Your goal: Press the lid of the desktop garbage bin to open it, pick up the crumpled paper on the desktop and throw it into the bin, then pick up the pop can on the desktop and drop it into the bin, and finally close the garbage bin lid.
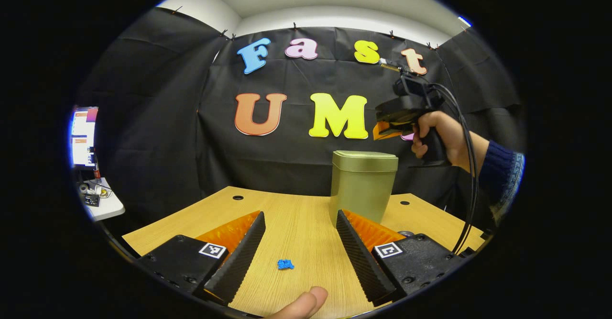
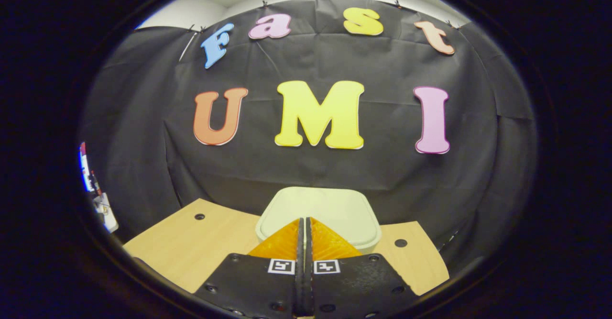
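The garbage bin (image 1: 362, 190), lid (image 2: 319, 211) down, stands near the worktop's (image 1: 296, 223) far edge. The right gripper (image 2: 303, 228), fingers pressed together, hovers above the lid; the left gripper (image 1: 299, 223) sits wide open.

Bare light-wood counter (image 1: 296, 223) stretches open between the spread fingers of the left hand-held gripper (image 1: 300, 223), broken only by a small blue scrap (image 1: 285, 264) lying flat near the front edge. A tall pale-green metal bin with its lid down (image 1: 363, 185) stands at the counter's far right, just beyond the right finger, blocking that side. Above the bin, the right hand-held gripper (image 1: 382, 130) hangs in a person's hand (image 1: 437, 135), its jaws pressed together over the lid (image 2: 320, 211), cables trailing down at the right. The counter's far left stretch lies open.
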